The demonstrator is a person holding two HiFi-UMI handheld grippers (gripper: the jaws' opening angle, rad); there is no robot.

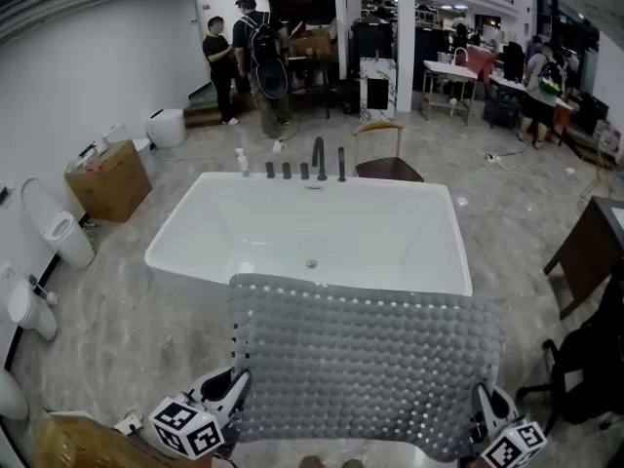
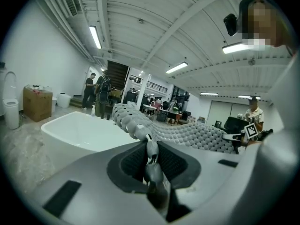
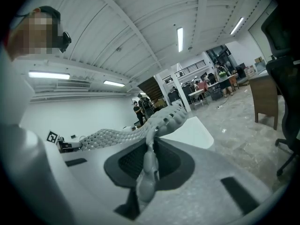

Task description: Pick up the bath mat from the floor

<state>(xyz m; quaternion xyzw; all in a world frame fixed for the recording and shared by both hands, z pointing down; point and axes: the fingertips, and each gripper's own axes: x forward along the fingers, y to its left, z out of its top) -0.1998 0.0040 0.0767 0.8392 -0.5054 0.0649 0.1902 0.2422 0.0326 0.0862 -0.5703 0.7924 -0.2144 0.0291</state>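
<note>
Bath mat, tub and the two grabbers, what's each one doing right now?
bath mat: held up, stretched out between both grippers.
left gripper: shut on the mat's left edge.
right gripper: shut on the mat's right edge.
bathtub: empty, no water seen.

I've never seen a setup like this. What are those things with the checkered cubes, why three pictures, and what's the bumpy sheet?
There is no robot: a person holds a two-jaw tool in each hand. The head view comes from a camera on the person's head, looking down; the left tool and right tool show at its bottom corners, each carrying a marker cube. The other two views come from cameras riding on each tool, looking along its jaws. The bumpy sheet is a grey bath mat. Each tool is shut on one edge of it, holding it spread before a white bathtub.
</note>
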